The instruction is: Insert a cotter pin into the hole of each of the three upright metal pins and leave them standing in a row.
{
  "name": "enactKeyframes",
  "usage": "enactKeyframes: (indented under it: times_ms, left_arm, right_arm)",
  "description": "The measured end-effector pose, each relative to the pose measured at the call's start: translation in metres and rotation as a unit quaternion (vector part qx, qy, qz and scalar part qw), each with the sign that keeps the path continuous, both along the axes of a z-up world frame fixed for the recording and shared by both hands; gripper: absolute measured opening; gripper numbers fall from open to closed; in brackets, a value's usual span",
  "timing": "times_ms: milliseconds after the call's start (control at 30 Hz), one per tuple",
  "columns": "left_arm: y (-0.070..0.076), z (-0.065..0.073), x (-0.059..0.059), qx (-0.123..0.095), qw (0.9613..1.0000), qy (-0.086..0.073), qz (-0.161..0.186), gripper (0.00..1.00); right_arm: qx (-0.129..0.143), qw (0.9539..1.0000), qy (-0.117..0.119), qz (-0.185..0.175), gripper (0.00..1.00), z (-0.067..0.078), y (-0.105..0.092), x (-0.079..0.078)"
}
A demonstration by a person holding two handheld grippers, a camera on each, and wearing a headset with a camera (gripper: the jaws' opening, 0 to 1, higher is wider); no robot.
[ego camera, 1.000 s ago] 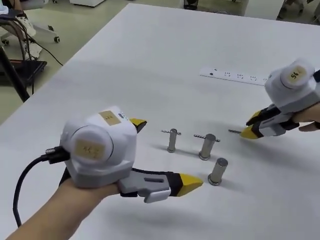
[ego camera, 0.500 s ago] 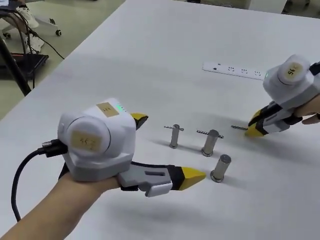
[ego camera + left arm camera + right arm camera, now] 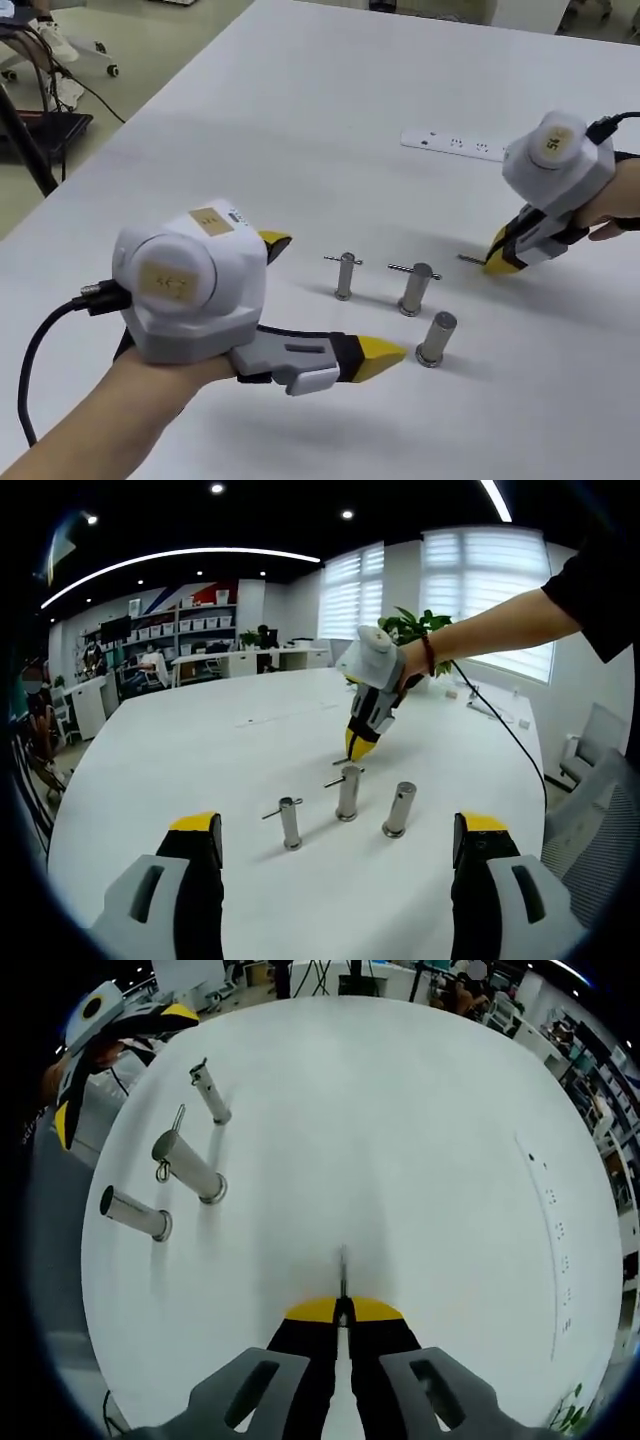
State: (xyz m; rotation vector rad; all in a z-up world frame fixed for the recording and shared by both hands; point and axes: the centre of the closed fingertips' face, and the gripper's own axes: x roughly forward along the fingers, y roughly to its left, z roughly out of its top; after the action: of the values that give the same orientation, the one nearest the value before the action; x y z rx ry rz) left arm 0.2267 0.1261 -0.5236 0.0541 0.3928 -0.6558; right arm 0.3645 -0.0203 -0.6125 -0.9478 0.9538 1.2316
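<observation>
Three short metal pins stand on the white table. The far-left pin (image 3: 344, 276) and the middle pin (image 3: 414, 289) each carry a cotter pin through the top; the nearest pin (image 3: 436, 339) has none. My left gripper (image 3: 330, 305) is open, wide apart, to the left of the pins, with nothing between its fingers. My right gripper (image 3: 497, 262) is shut on a cotter pin (image 3: 471, 260), held low over the table to the right of the pins. The cotter pin (image 3: 343, 1265) sticks straight out past my right fingertips. The three pins (image 3: 347, 793) stand ahead of my left jaws.
A white power strip (image 3: 455, 146) lies on the table beyond the pins. The table's left edge (image 3: 130, 115) borders a floor with chair legs and cables. A black cable (image 3: 40, 355) trails from the left gripper.
My right gripper has shifted slightly left and tilted more upright, still holding the cotter pin. The left gripper and the three pins have barely moved.
</observation>
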Motion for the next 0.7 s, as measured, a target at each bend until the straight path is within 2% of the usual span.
enactKeyframes:
  times_ms: [367,467,700]
  left_arm:
    - [0.0013,0.0001,0.0005,0.004,1.0,-0.001,0.001,0.94]
    - [-0.0009,-0.0003,-0.0007,0.0,1.0,0.003,-0.004,0.93]
    - [-0.0033,-0.0036,-0.0016,0.006,0.9999,0.006,-0.008,0.92]
  right_arm:
    - [-0.009,0.9999,-0.012,-0.001,0.0,0.0015,-0.0004,-0.0025]
    - [-0.015,0.9997,-0.018,0.008,0.0,0.0003,-0.0014,-0.0006]
    - [-0.026,0.9984,-0.038,0.033,0.0,0.0008,-0.0026,-0.004]
